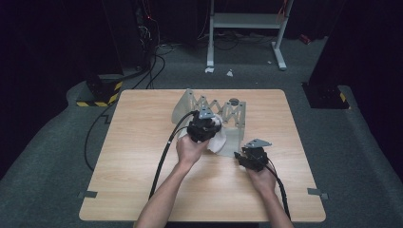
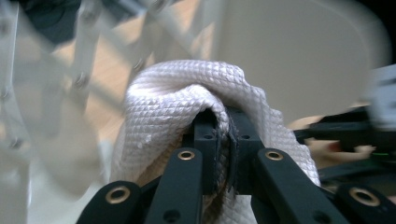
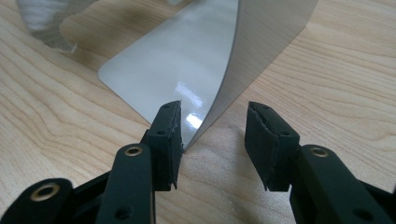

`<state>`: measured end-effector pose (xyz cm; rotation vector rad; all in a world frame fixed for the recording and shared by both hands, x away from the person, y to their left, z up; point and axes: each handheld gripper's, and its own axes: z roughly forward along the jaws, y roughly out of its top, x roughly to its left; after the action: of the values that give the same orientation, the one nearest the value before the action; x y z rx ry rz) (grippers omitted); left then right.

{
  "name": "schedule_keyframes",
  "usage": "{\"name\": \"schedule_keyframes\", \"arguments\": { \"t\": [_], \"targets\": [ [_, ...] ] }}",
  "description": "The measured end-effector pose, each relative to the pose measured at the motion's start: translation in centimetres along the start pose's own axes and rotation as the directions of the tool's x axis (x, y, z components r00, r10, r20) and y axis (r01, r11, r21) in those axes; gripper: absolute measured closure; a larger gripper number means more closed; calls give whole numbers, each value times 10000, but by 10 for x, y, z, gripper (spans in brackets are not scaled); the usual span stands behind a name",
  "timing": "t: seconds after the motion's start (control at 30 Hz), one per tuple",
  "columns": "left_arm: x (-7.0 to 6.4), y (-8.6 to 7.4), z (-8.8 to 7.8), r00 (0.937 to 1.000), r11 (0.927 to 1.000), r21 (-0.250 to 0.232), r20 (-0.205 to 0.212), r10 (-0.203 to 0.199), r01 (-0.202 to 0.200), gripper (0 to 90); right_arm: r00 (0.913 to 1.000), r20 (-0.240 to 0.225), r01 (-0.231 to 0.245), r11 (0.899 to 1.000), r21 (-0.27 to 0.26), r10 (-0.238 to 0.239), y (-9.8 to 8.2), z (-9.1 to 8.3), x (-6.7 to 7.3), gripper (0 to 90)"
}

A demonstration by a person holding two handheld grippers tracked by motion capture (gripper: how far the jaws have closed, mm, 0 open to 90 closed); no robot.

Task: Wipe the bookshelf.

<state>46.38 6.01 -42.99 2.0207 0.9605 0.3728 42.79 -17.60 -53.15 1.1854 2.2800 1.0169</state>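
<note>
A grey metal rack [image 1: 236, 114] with a scissor-like folding middle and flat end plates stands at the back centre of the wooden table [image 1: 138, 156]. My left gripper [image 1: 205, 127] hovers just in front of it, shut on a white waffle-weave cloth [image 1: 219, 141]. In the left gripper view the cloth [image 2: 177, 98] bulges over the gripper's [image 2: 223, 128] pinched tips, with the rack blurred behind. My right gripper [image 1: 243, 156] rests at the rack's near right corner. Its jaws [image 3: 214, 140] stand open astride the lower edge of the upright plate [image 3: 271, 42], and the pads are not pressing on it.
Each gripper's black cable trails back toward the table's near edge [image 1: 161, 161]. Beyond the table are a white desk frame [image 1: 244, 21], floor cables [image 1: 157, 66] and a yellow-and-black striped base [image 1: 102, 95]. Bare wood lies left and right of the rack.
</note>
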Motion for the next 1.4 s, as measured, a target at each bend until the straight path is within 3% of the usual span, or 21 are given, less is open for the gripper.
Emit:
{"name": "schedule_keyframes", "arguments": {
  "t": [0.13,0.23,0.37,0.47,0.6,0.77,0.9,1.07,1.27,1.4],
  "targets": [
    [2,-22,25,9997,9963,855,219,-142,123,840,10000,-4,-1,10000,0,1,0,0,0,563],
    [7,-36,34,9990,9925,1177,258,-364,332,840,10000,-3,-7,10000,-2,7,0,0,0,563],
    [7,-47,30,9993,9929,1174,322,-206,167,837,10000,-5,-25,10000,6,25,0,0,0,556],
    [12,-59,32,9979,9899,1338,367,-527,473,838,10000,-1,-12,10000,2,12,0,0,0,544],
    [3,-71,27,9966,9915,1266,730,-381,286,837,10000,-2,-5,10000,1,5,-1,-1,0,542],
    [-3,-79,24,9966,9902,1391,789,-224,112,825,10000,20,-20,10000,3,20,-1,-1,0,536],
    [-6,-78,23,9955,9905,1360,891,-328,205,671,10000,46,-6,10000,2,6,-1,-1,0,521],
    [-8,-73,12,9987,9934,1140,480,-189,133,482,10000,38,-5,10000,6,5,-1,-1,0,514],
    [-4,-69,-12,9984,9987,422,481,-306,286,367,10000,10,-9,10000,12,9,-1,-1,0,512],
    [5,-70,-27,9989,9994,99,-326,-333,337,350,10000,48,36,10000,2,-36,-1,-1,0,510]
  ]
}}
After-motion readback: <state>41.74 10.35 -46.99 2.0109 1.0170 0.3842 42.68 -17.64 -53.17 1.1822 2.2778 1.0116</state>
